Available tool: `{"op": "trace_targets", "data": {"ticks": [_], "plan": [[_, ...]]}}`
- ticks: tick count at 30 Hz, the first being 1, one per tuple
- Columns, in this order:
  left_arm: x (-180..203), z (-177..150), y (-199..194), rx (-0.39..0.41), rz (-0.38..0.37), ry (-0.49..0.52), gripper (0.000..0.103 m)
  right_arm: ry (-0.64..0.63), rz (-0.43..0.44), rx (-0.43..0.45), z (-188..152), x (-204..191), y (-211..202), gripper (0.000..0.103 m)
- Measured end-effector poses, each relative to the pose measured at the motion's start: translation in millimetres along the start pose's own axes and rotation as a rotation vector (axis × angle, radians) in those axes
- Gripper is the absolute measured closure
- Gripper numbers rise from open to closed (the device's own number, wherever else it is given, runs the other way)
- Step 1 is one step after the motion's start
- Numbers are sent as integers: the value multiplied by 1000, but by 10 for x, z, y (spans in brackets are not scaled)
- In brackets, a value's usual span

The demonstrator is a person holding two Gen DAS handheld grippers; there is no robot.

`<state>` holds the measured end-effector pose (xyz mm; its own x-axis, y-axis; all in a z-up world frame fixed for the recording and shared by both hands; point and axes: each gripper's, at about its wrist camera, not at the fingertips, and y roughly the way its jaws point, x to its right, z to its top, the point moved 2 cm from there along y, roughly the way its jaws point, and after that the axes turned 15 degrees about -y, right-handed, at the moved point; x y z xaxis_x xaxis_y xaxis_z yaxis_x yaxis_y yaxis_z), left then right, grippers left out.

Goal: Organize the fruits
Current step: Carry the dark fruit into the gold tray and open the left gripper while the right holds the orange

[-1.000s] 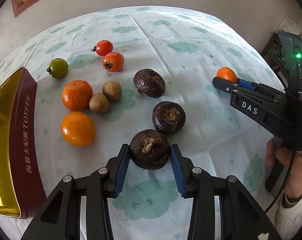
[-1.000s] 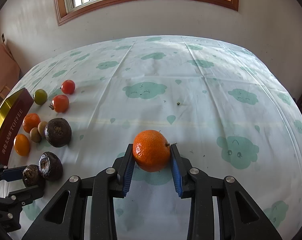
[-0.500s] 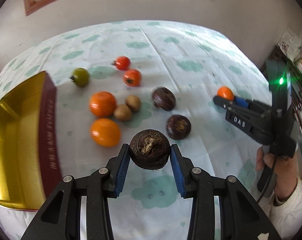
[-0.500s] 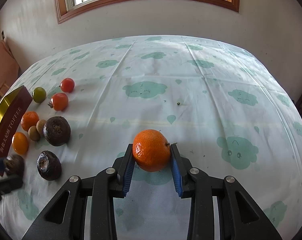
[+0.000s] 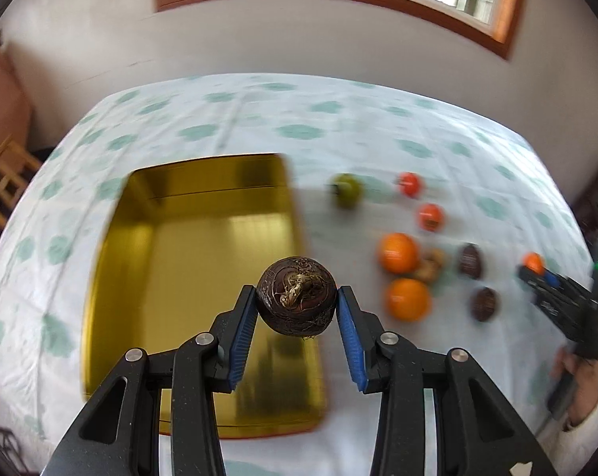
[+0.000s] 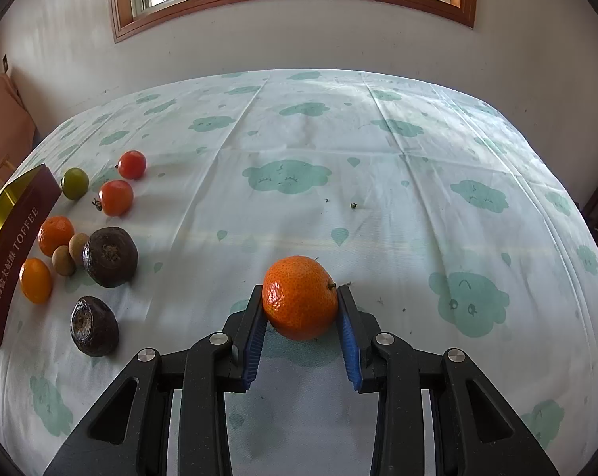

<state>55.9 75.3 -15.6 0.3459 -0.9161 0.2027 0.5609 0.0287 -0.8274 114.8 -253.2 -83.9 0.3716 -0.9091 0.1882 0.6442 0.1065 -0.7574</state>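
Table under a white cloth with green cloud print (image 6: 378, 150) fills both views; the left wrist view is motion-blurred. Gold tin (image 5: 204, 269) lies open on the cloth at the left side, dark red outer wall lettered TOFFEE visible in the right wrist view (image 6: 17, 254); the part of its inside that shows is bare gold.

Left gripper (image 5: 297, 307) is clamped on a dark brown water chestnut (image 5: 297, 301), both blue pads pressing its sides, held in the air in front of the tin's right part, near its right wall.

Right gripper (image 6: 301, 305) is closed on a mandarin (image 6: 299, 297), pads tight against both sides — it sits low over the cloth; contact with the cloth cannot be told.

Loose fruit lies in a cluster just right of the tin: two dark water chestnuts (image 6: 109, 252) (image 6: 94, 331), two oranges (image 6: 56, 235) (image 6: 36, 279), two small tan longans (image 6: 78, 248) (image 6: 64, 260) touching each other between the oranges and the bigger chestnut, two red tomatoes (image 6: 131, 164) (image 6: 115, 197) and one green tomato (image 6: 75, 183) at the far end.

A person's hand (image 5: 580, 380) with a white sleeve holds the right gripper's handle — seen at the right edge of the left wrist view.
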Motion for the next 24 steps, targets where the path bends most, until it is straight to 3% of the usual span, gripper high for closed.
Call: {"op": "trace_targets", "data": {"ticks": [7, 24], "plan": [[-547, 20, 192, -35, 76, -89, 66, 1, 1, 0, -2, -6, 0, 68], [-875, -85, 376, -88, 117, -94, 66, -4, -4, 0, 0, -21, -2, 68]]}}
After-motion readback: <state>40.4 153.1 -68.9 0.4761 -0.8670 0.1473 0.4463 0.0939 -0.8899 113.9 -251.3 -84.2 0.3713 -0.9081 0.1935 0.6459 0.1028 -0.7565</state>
